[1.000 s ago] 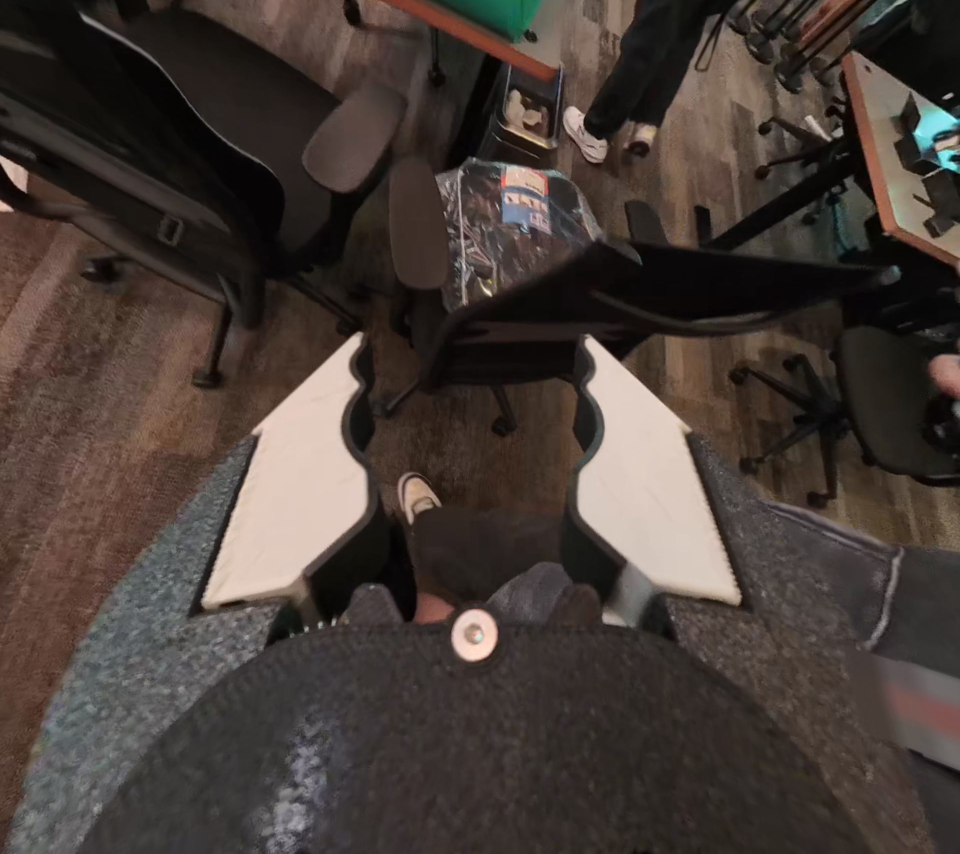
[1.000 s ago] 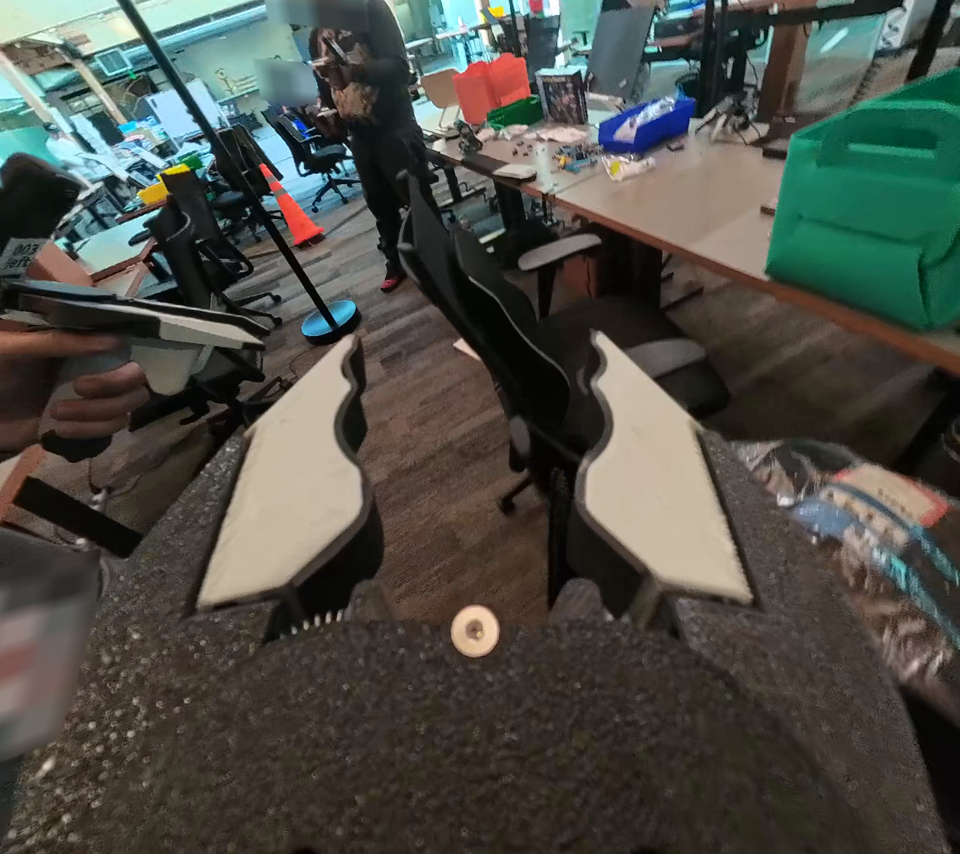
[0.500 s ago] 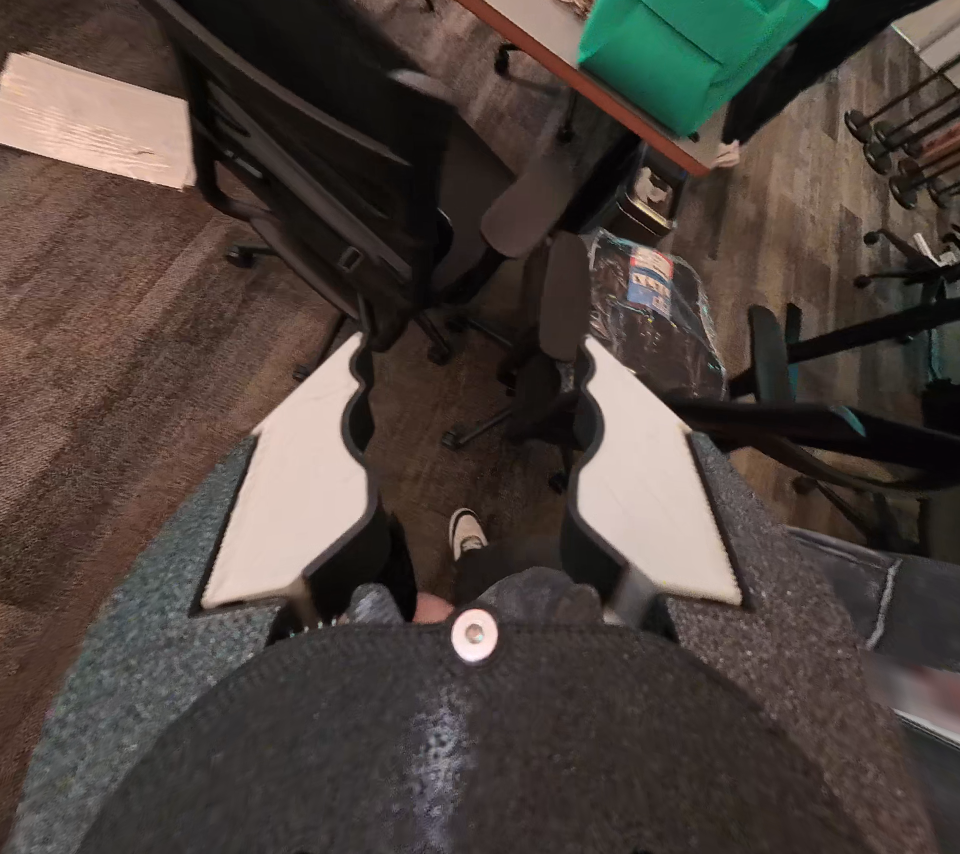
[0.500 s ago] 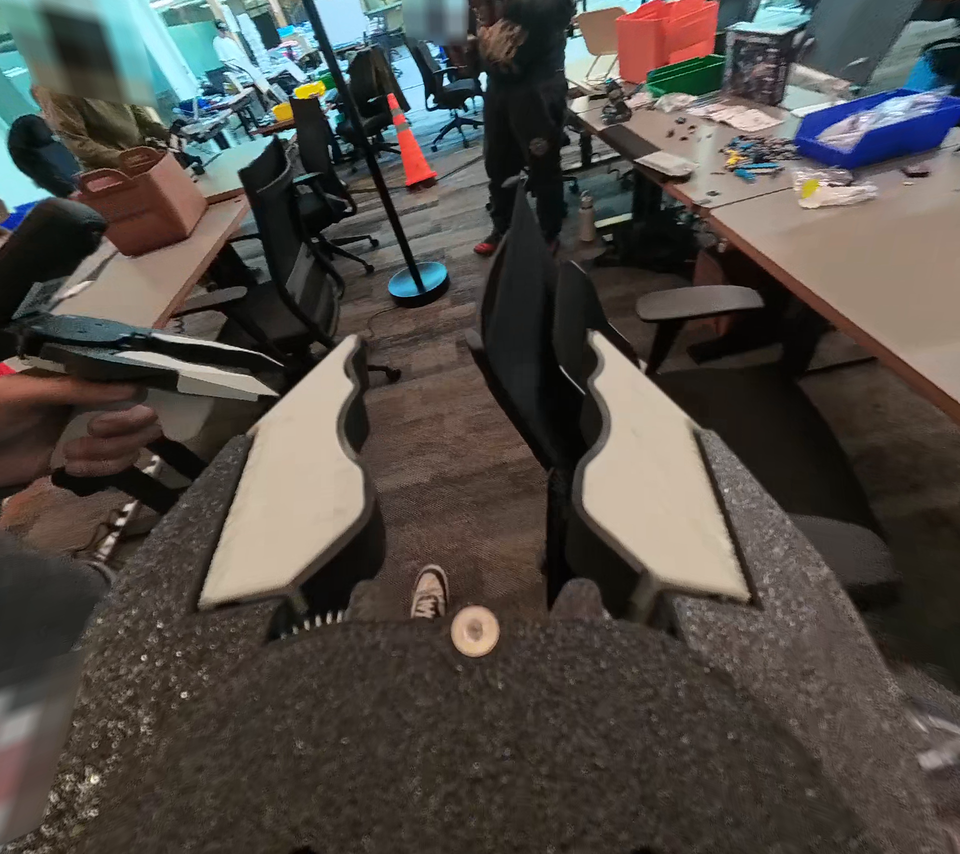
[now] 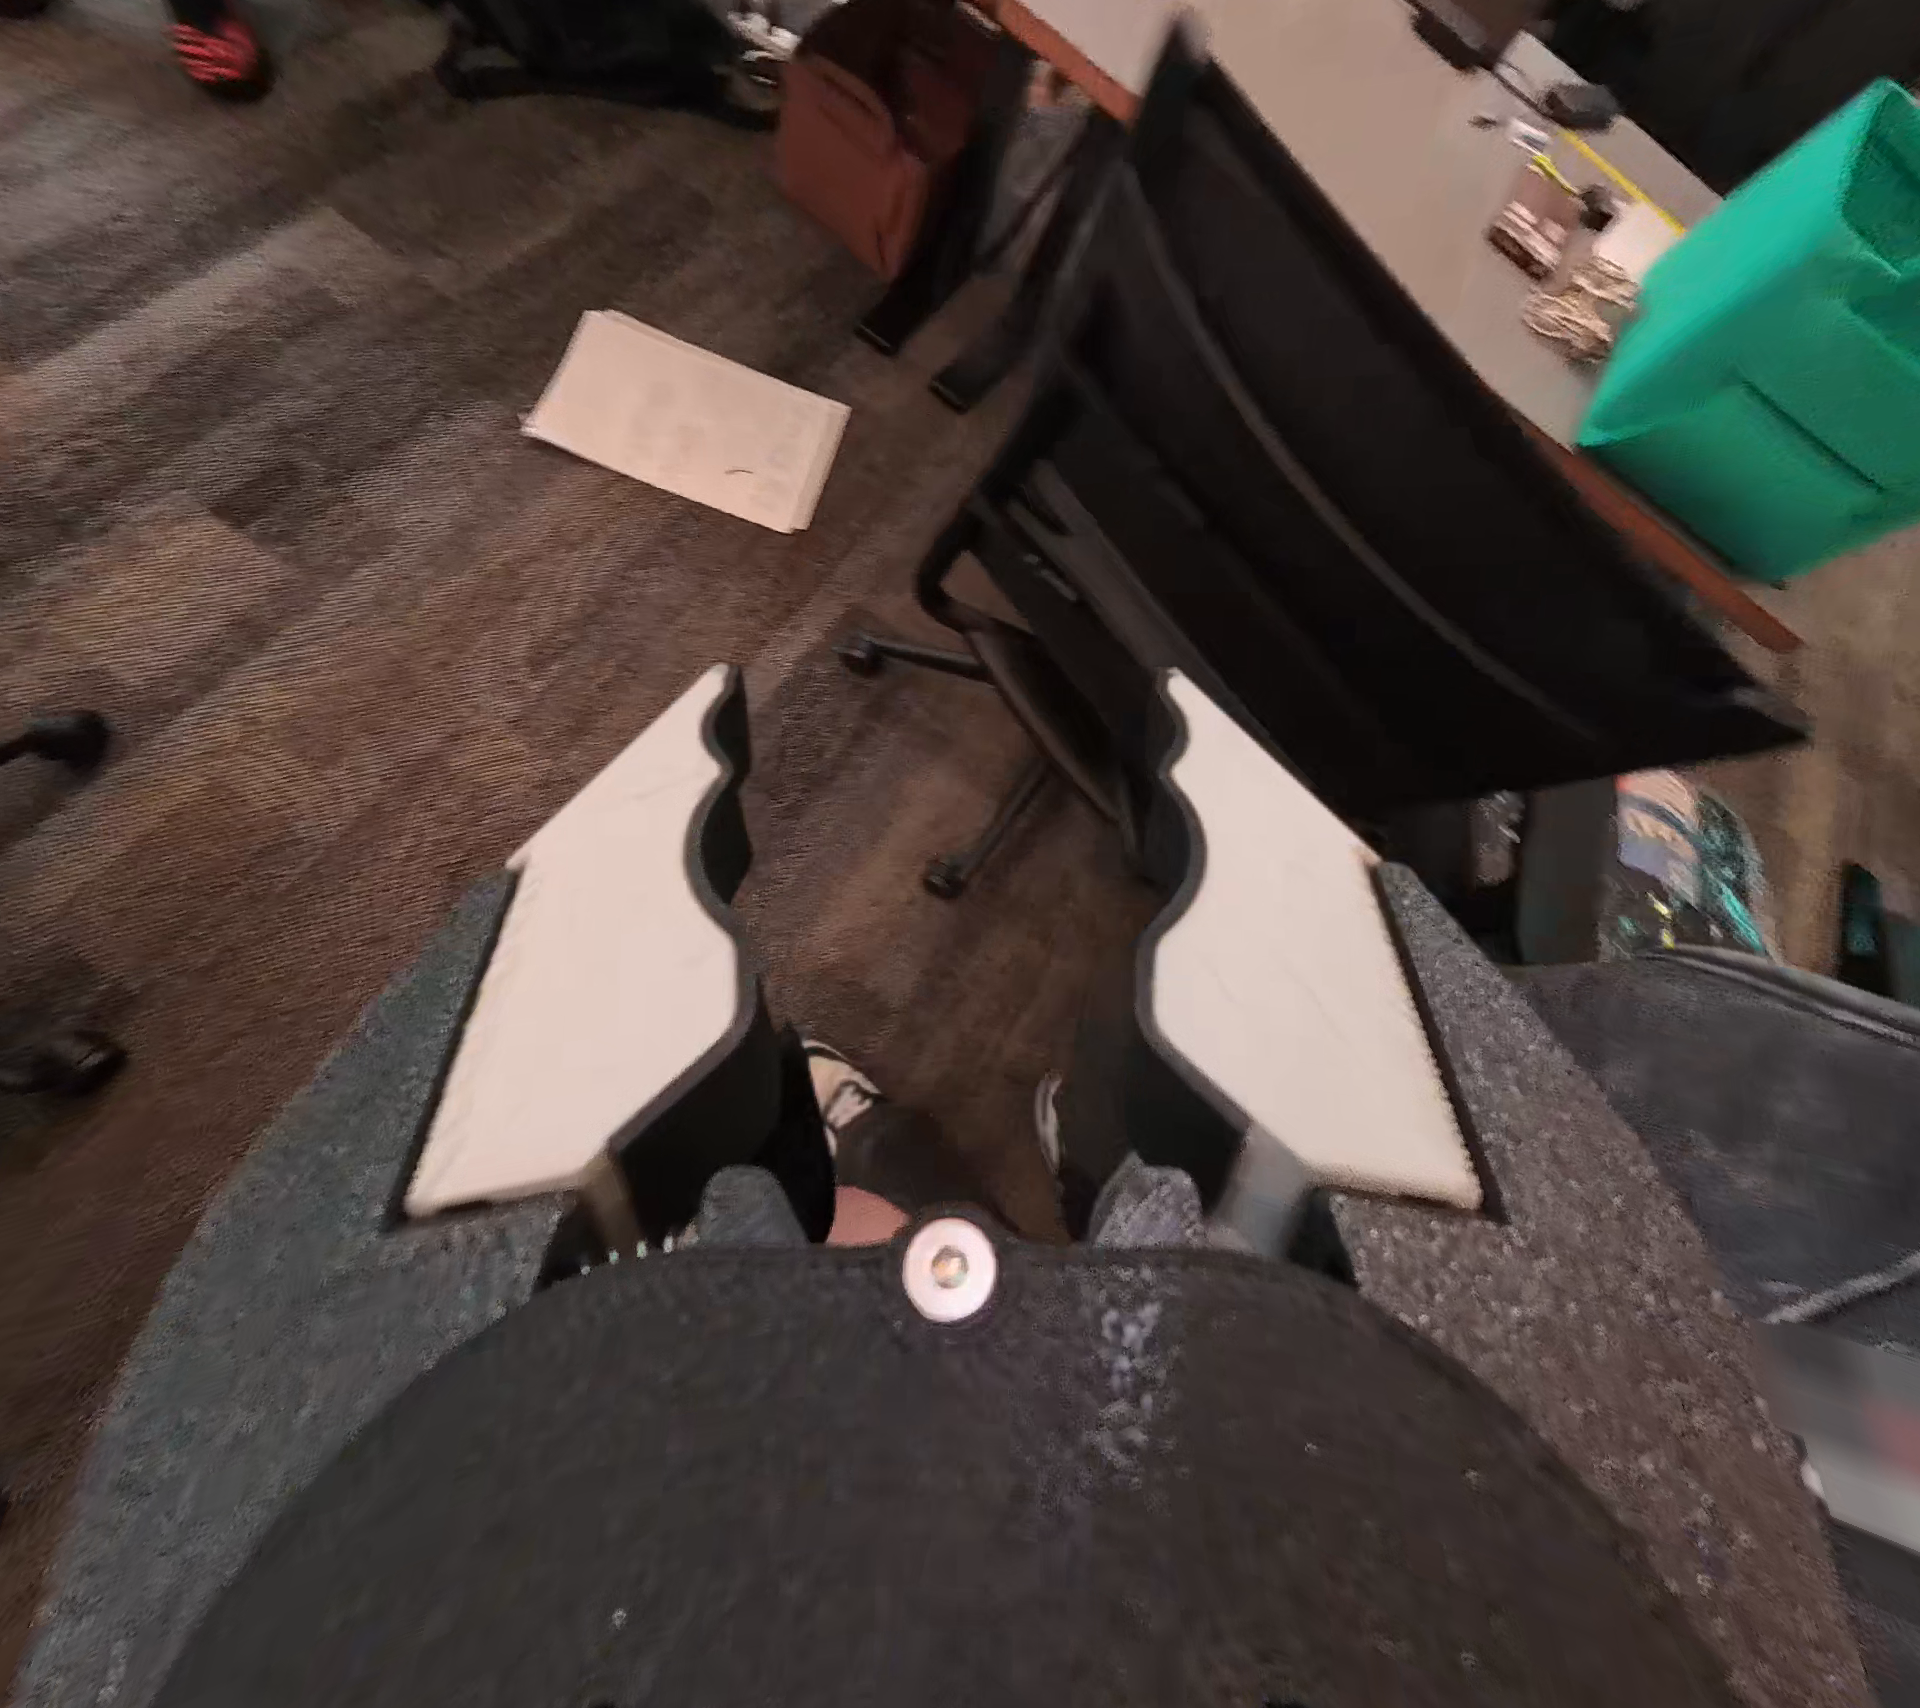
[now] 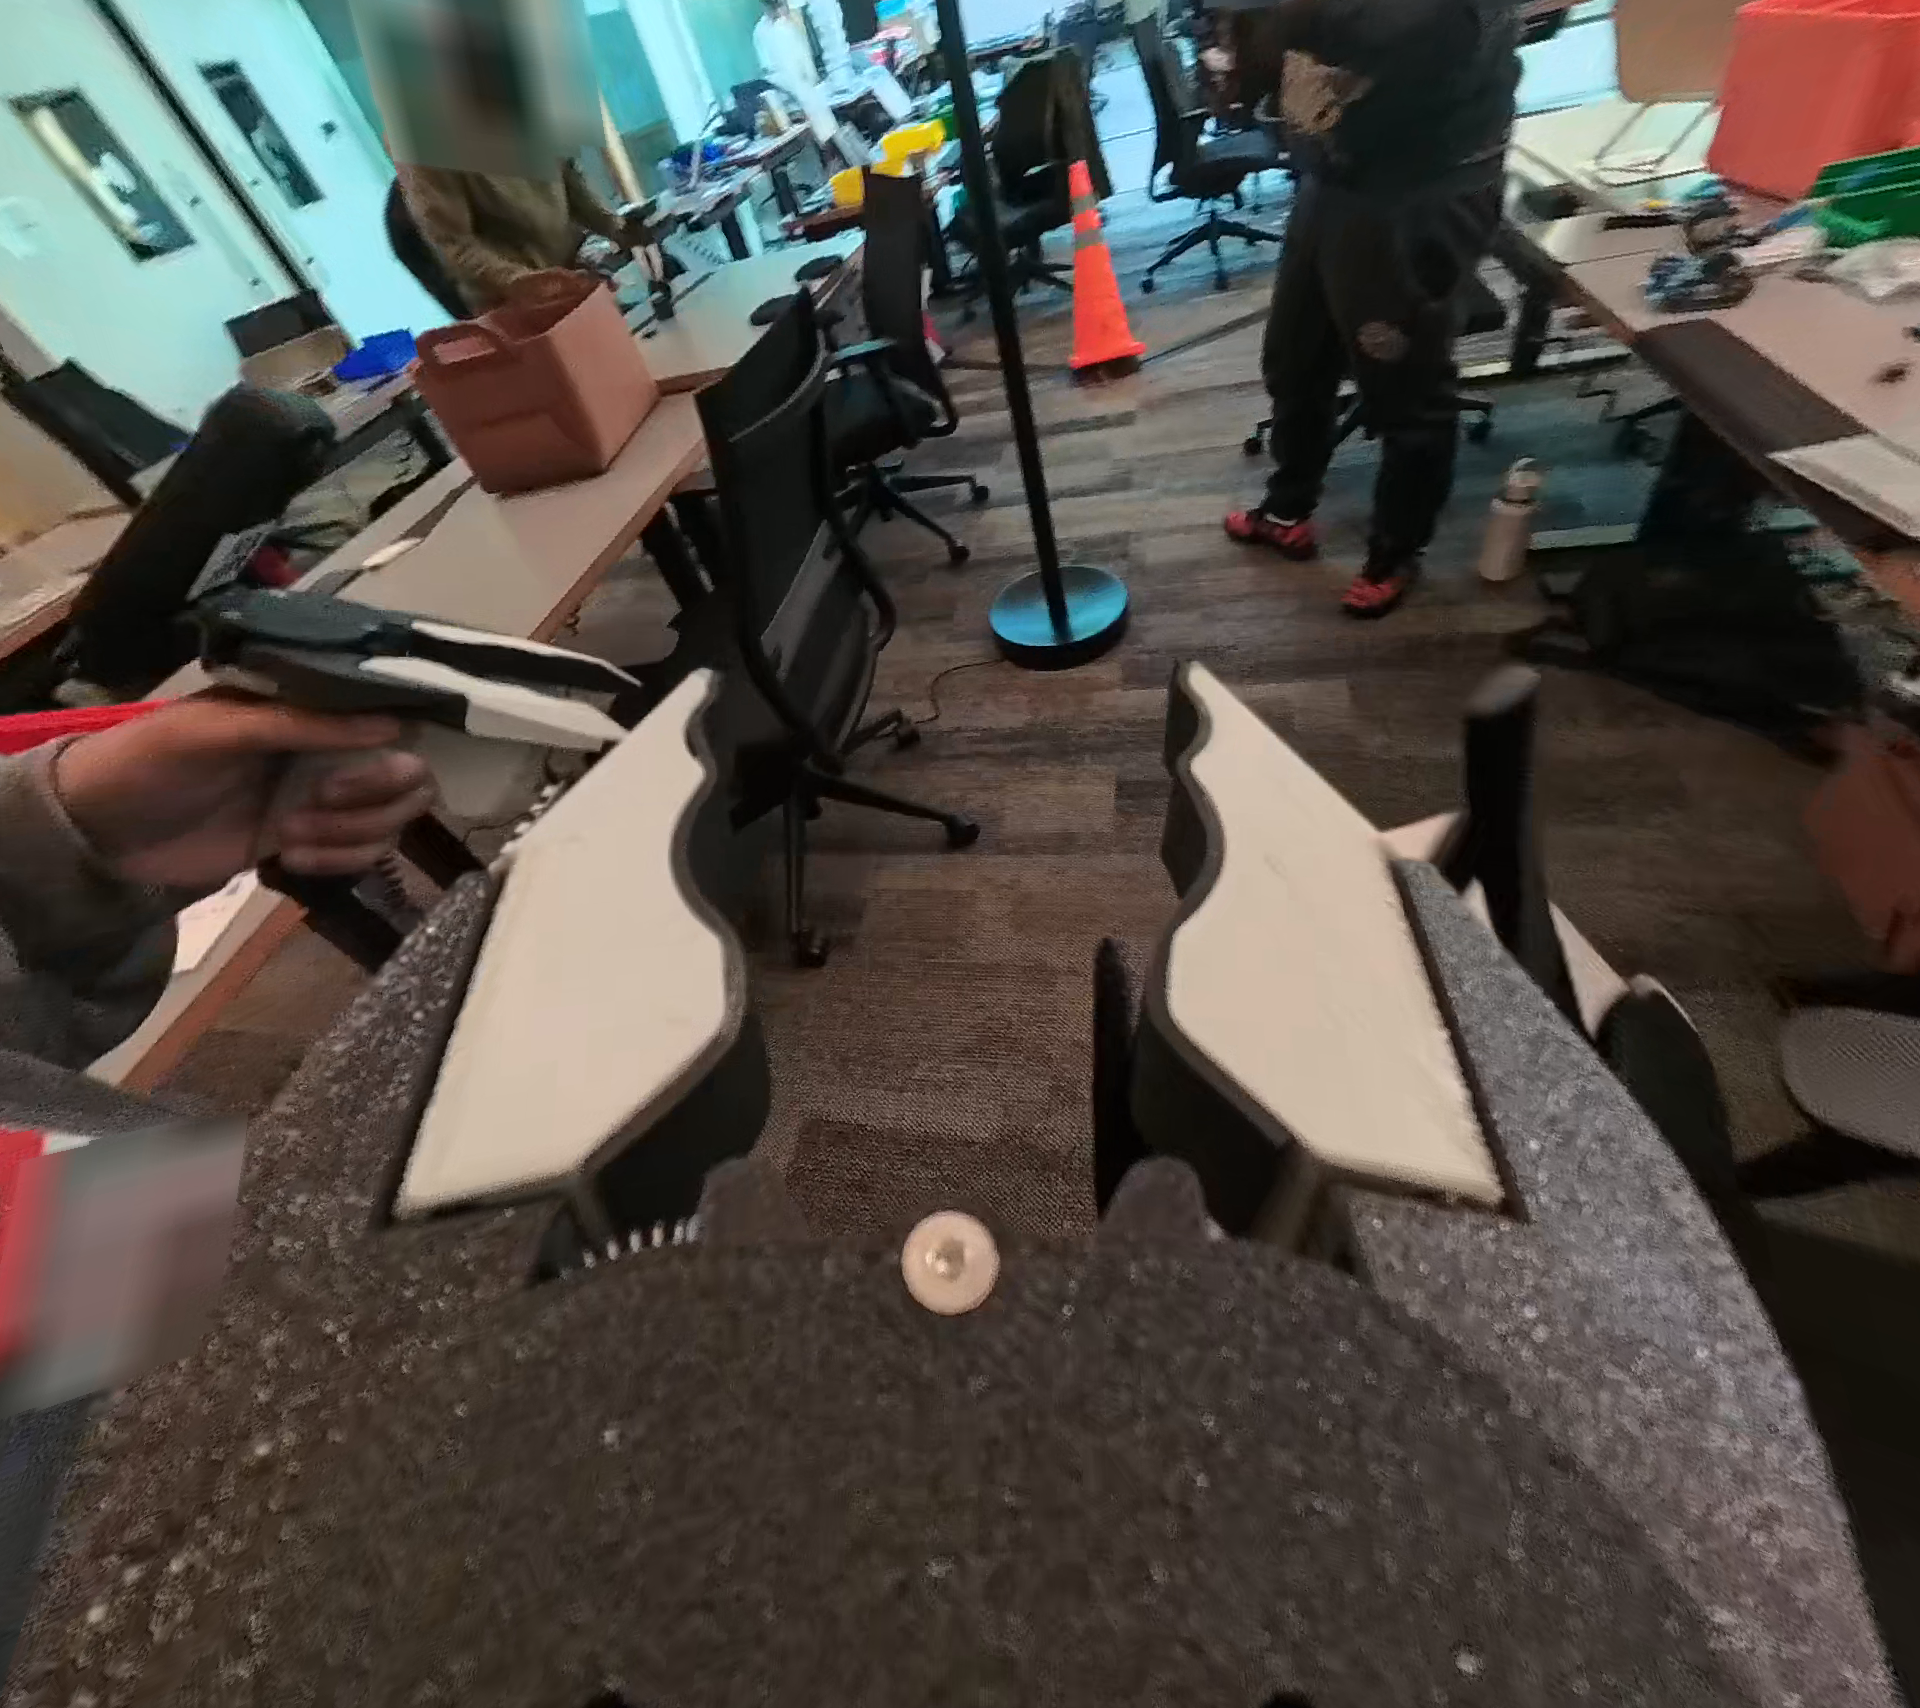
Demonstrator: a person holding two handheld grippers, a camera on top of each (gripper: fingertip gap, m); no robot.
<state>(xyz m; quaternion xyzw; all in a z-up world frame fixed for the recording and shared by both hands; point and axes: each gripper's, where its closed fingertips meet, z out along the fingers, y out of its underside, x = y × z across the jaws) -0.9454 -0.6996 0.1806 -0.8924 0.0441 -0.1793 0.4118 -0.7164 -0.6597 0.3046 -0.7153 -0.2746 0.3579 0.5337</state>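
carpeted office: both grippers (image 5: 954,702) (image 6: 940,702) agape, empty.

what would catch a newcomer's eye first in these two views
In the left wrist view the open left tool hangs empty over the floor, with a black office chair just ahead and a bright green bag on the desk at the right. In the right wrist view the right tool, also open and empty, faces an orange traffic cone and a black pole stand mid-room.
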